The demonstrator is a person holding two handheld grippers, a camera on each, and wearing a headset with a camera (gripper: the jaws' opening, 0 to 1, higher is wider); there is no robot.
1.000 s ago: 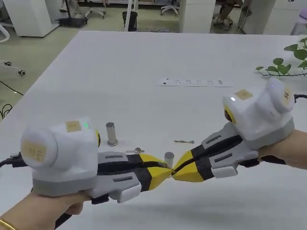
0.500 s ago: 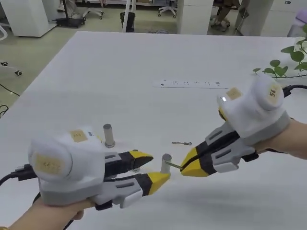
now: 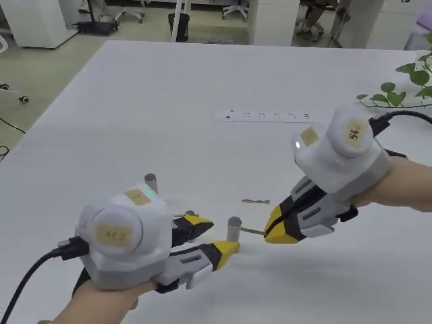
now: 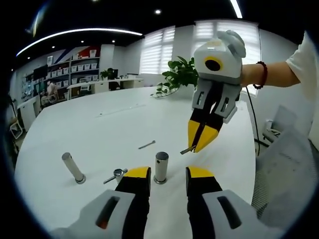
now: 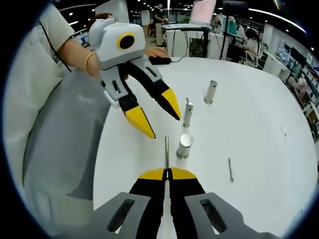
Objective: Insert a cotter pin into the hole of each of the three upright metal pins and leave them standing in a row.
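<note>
Head view shows the nearest metal pin (image 3: 234,229) upright on the white tabletop (image 3: 202,135), between the two grippers. The held cotter pin (image 3: 252,231) lies roughly level, its free end just beside the upper part of that pin; contact cannot be confirmed. The right gripper (image 3: 272,233) has its jaws closed on the other end of the held cotter pin. In the right gripper view the wire projects straight ahead from the closed jaw tips and ends to the left of the nearest metal pin. The left gripper (image 3: 221,234) has its jaws spread apart and grips nothing. In the left gripper view the nearest metal pin stands just beyond the gap between the jaw tips. The second metal pin (image 5: 188,115) stands upright close behind and carries a fitted cotter pin (image 4: 109,178) across its top. The third metal pin (image 3: 150,183) stands further off. A loose cotter pin (image 3: 256,200) lies flat on the tabletop beyond the nearest metal pin. A power strip (image 3: 270,116) lies well beyond, and a plant (image 3: 398,91) sits at the right edge
</note>
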